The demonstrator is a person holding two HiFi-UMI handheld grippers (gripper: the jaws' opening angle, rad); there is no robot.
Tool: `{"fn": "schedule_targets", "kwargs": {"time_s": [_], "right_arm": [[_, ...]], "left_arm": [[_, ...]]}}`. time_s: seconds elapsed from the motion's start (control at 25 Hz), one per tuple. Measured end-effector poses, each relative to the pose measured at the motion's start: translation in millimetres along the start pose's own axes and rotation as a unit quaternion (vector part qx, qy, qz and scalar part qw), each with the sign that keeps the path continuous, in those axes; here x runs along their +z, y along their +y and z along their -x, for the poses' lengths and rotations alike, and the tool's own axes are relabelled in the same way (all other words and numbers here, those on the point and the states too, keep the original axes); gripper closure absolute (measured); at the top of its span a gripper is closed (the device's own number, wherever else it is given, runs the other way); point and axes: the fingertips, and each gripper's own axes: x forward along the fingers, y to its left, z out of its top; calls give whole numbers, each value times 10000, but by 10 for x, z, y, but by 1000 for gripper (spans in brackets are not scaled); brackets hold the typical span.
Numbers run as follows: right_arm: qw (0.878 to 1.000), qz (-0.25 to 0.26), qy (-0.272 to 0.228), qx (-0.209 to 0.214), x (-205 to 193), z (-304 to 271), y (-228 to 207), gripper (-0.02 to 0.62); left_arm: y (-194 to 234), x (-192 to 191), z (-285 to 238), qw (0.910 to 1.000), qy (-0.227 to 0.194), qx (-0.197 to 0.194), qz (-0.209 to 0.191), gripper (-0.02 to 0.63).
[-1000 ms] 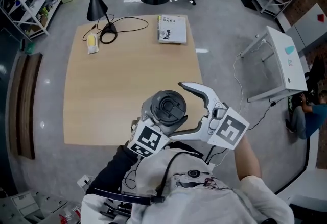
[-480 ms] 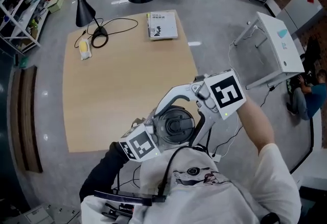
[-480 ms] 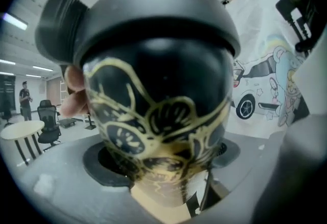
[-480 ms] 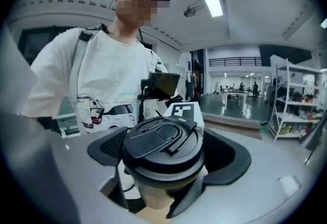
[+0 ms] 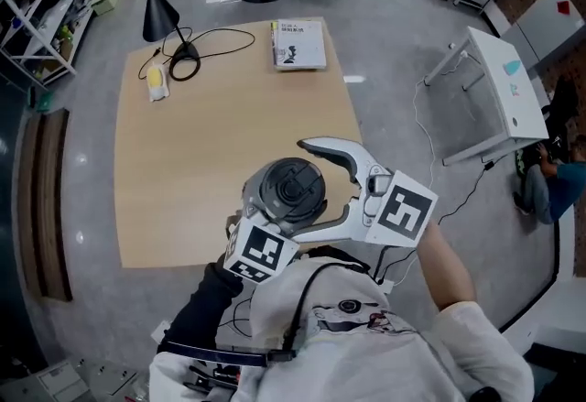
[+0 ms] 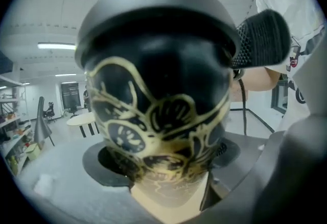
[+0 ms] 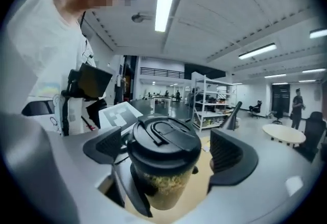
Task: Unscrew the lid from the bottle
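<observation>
Black-and-gold bottle [image 6: 158,110] stands clamped in your left gripper [image 6: 168,160], held up over the near edge of the wooden table [image 5: 201,144]. Your right gripper [image 7: 168,150] straddles its dark lid [image 7: 163,135], jaws opening wide.

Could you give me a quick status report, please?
Left gripper shut on bottle. Right gripper opening around lid, not touching. Lid on bottle. Nothing obstructing.

– Any room round the bottle [image 5: 291,194]?
– My right gripper [image 7: 171,154] is opening, lid [image 7: 163,139] between its jaws, with a clear gap on the far side. Beyond the bottle the tabletop [image 5: 211,162] lies bare; lamp [image 5: 157,11] and book [image 5: 298,45] stand far behind it.
</observation>
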Motion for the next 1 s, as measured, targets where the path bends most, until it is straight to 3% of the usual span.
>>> {"fn": "schedule_targets", "kwargs": {"time_s": [0.08, 0.2, 0.24, 0.32, 0.4, 0.44, 0.48, 0.52, 0.56, 0.6, 0.64, 0.72, 0.76, 0.84, 0.88, 0.92, 1.0], "right_arm": [[9971, 437, 44, 626, -1, -72, 141, 114], [9769, 1167, 379, 1749, -46, 41, 388, 120], [9645, 1291, 478, 2255, -61, 108, 492, 120], [9286, 1401, 540, 3393, -54, 242, 701, 120], [8921, 1285, 393, 4315, 8, 329, 832, 120], [8828, 1101, 320, 4555, 38, 340, 852, 120], [8829, 884, 319, 4601, 49, 328, 838, 119], [8920, 718, 428, 4443, 26, 304, 789, 114], [9075, 661, 627, 4100, -29, 287, 705, 69], [9260, 674, 834, 3619, -94, 295, 598, 18], [9456, 659, 949, 3041, -135, 325, 485, 10], [9808, 476, 715, 1750, -82, 359, 305, 6], [9918, 410, 455, 1122, -12, 316, 237, 6], [9989, 409, 54, 215, 88, 118, 109, 6], [9990, 439, -36, 109, 97, 12, 79, 6], [9984, 496, -69, 281, 83, -65, 96, 6], [9907, 710, 5, 1164, 10, -76, 266, 81]], "left_arm": [[-133, 4, -8, 9994, 48, -273, -204, 190], [-420, 51, 36, 9916, -62, -1160, -561, 192], [-545, 73, 72, 9852, -110, -1549, -720, 192], [-797, 127, 155, 9691, -227, -2288, -893, 192], [-969, 187, 214, 9569, -388, -2774, -770, 192], [-1009, 212, 229, 9540, -468, -2889, -649, 192], [-1014, 229, 234, 9537, -528, -2914, -526, 192], [-985, 238, 227, 9560, -556, -2851, -421, 192], [-922, 239, 207, 9605, -554, -2706, -330, 192], [-826, 234, 176, 9667, -534, -2491, -238, 192], [-704, 225, 137, 9737, -514, -2217, -127, 190], [-429, 189, 59, 9871, -452, -1533, 116, 190], [-306, 154, 32, 9921, -370, -1184, 187, 190], [-155, 76, 7, 9973, -166, -701, 148, 190], [-146, 67, -1, 9978, -127, -644, 72, 190], [-186, 76, -8, 9973, -138, -727, -12, 191], [-385, 105, -14, 9922, -204, -1212, -230, 192]]}}
